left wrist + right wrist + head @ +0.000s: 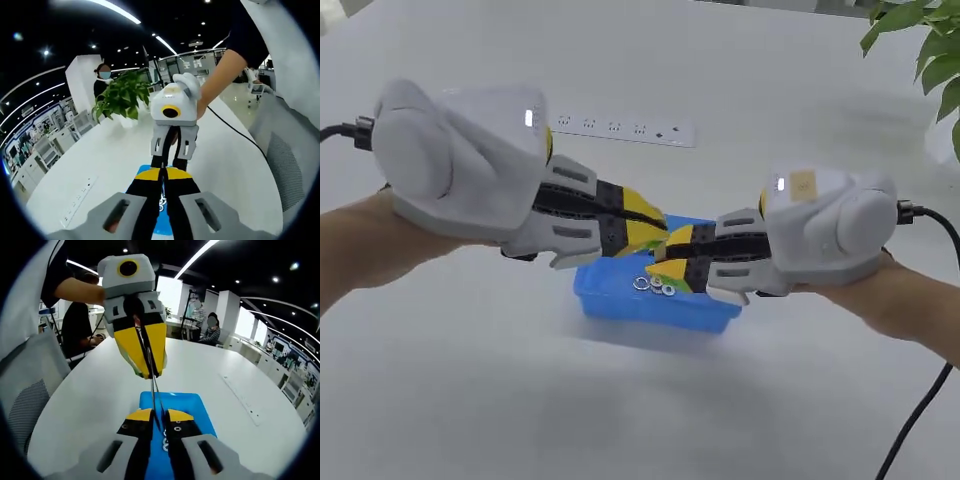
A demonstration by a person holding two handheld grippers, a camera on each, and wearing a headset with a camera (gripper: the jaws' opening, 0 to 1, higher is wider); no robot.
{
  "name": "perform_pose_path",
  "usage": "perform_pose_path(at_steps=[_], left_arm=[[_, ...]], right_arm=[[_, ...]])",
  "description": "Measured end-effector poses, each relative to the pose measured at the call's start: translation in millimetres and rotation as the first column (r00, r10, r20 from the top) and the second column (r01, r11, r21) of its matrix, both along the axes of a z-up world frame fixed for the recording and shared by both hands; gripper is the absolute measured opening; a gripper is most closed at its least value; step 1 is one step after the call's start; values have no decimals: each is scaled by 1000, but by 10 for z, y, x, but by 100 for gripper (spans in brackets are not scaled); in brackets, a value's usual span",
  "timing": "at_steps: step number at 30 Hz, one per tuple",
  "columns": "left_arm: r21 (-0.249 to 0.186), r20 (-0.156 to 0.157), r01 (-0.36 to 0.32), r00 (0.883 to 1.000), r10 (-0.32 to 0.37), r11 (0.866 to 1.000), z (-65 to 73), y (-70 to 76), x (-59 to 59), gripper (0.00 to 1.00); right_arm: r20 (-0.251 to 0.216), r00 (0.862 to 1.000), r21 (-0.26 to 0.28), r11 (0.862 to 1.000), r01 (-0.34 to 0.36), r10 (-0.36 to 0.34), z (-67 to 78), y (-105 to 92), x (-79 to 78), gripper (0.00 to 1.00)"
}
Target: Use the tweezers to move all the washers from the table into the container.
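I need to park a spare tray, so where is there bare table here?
Bare table lies on the person's side of the blue container, and beyond the power strip. It is crowded above the container, where the left gripper and right gripper meet on the tweezers.

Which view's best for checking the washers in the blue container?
Head view. The washers lie in plain sight in the blue container, a small cluster just below the meeting jaws. The left and right gripper views catch slivers of them, mostly hidden between their own jaws.
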State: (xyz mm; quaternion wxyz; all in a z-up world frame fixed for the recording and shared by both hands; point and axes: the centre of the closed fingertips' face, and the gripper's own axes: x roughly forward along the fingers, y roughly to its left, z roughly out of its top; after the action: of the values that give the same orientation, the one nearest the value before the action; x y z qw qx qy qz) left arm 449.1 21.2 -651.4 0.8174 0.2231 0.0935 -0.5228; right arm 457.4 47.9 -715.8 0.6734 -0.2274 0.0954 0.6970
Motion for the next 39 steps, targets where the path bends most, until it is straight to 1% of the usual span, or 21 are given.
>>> perform_pose_path(at_steps=[1,2,3,7,9,10,12,14,16,17,20,22,25,27,28,30,31,32,35,39], left_arm=[[-3,1,-1,1000,1,1000,16,12,1,5],[-9,2,2,1000,-2,1000,45,16,-26,5],[-4,11,5,1000,-5,1000,63,20,-52,5],[2,20,15,1000,-15,1000,92,54,-124,4],[-7,27,18,999,-18,1000,135,63,-177,4],[-21,27,18,999,-17,1000,172,68,-200,4],[-31,32,16,999,-15,999,213,76,-224,4],[-30,35,16,999,-15,999,231,88,-251,4],[-39,36,12,999,-10,999,263,82,-274,4],[-44,36,8,999,-6,999,278,93,-284,5],[-53,33,3,999,-1,999,295,107,-310,5],[-55,33,7,999,-5,998,318,82,-360,5],[-84,24,15,1000,-13,996,377,82,-431,5],[-94,19,23,1000,-22,995,398,91,-480,5],[-93,16,25,1000,-24,995,397,97,-498,5],[-93,-4,38,999,-38,995,379,107,-565,5],[-92,-9,44,999,-45,995,375,107,-593,5],[-87,-13,58,998,-60,995,366,102,-641,5],[-81,-21,76,997,-77,994,335,93,-726,5],[-70,-29,81,996,-83,994,274,110,-811,5]], right_arm=[[-3,1000,2,1000,-4,4,17,9,-14,11],[2,1000,10,1000,-9,9,45,25,-28,11],[6,1000,12,1000,-12,11,58,36,-36,11],[4,999,5,999,-39,39,76,72,-105,12],[3,998,-3,998,-56,56,72,82,-156,12],[12,998,-10,998,-59,59,65,79,-165,12],[16,998,-21,998,-61,61,47,65,-173,12],[21,998,-17,998,-61,62,67,54,-180,10],[24,998,-16,998,-65,66,97,36,-200,8],[33,997,-16,998,-66,66,115,21,-213,8],[38,997,-18,998,-61,61,149,-23,-226,8],[37,997,-19,998,-60,61,182,-61,-251,8],[32,997,-18,998,-67,68,238,-101,-325,7],[33,997,-20,997,-74,75,272,-132,-377,7],[34,997,-23,997,-75,76,280,-146,-394,7],[29,996,-31,996,-82,83,291,-180,-443,7],[24,996,-37,995,-88,89,295,-199,-489,7],[21,995,-41,995,-93,94,297,-214,-523,7],[24,993,-75,991,-112,114,286,-264,-642,7],[17,993,-92,990,-111,113,290,-318,-713,7]])
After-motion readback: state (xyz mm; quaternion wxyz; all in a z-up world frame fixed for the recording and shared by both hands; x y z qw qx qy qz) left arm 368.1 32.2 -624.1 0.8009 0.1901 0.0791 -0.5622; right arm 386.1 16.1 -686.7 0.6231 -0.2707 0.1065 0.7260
